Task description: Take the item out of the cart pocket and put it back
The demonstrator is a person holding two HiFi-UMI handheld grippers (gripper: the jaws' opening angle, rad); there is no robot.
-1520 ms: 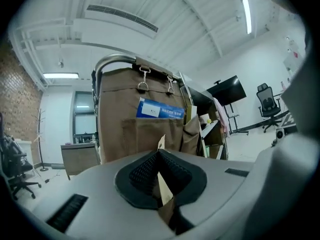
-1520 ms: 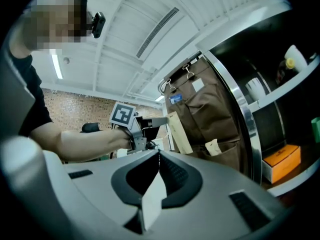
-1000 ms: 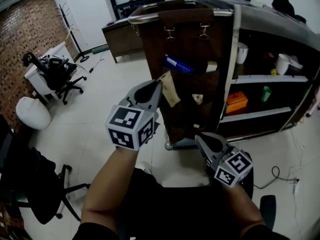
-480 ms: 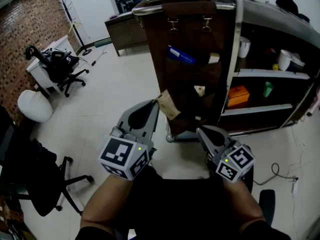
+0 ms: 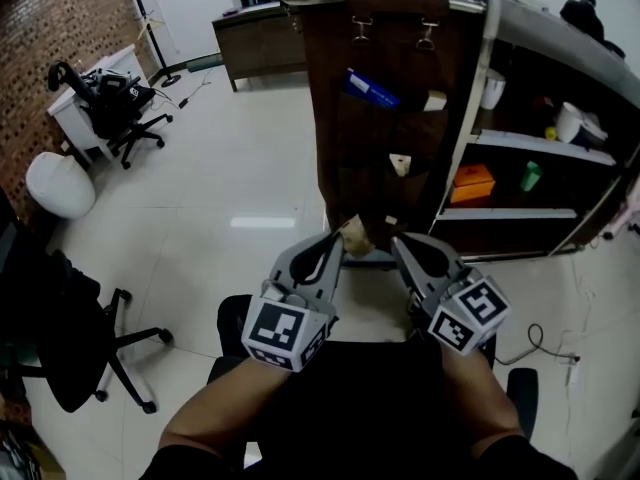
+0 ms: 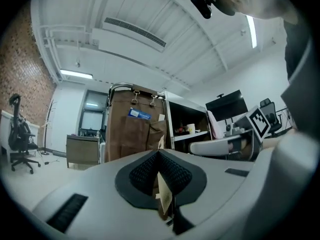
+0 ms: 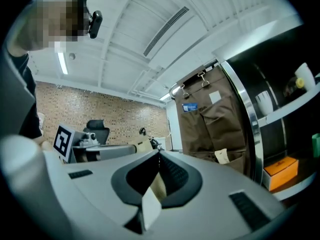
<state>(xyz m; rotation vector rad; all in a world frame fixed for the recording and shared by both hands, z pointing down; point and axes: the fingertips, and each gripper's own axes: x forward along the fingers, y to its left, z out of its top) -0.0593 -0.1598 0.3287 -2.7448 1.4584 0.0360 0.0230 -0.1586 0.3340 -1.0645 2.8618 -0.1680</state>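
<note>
Brown pocket hanger (image 5: 372, 128) on the cart (image 5: 560, 53) ahead, left gripper (image 5: 336, 242) down low, tan card (image 5: 356, 236) poking past its tips — well apart from the pockets, left gripper view, jaws clamped on that card, right gripper view, right gripper (image 7: 158, 154) pressed together — maybe pinching a pale slip (image 7: 151, 205)

Brick wall (image 5: 45, 28): white surface (image 5: 88, 80) against it w/ black office chair (image 5: 130, 128) just beside. White round seat (image 5: 60, 183) further along same wall, coat stand (image 5: 148, 18) at wall's far end. Glossy white tile floor (image 5: 230, 178) runs from wall's foot.
</note>
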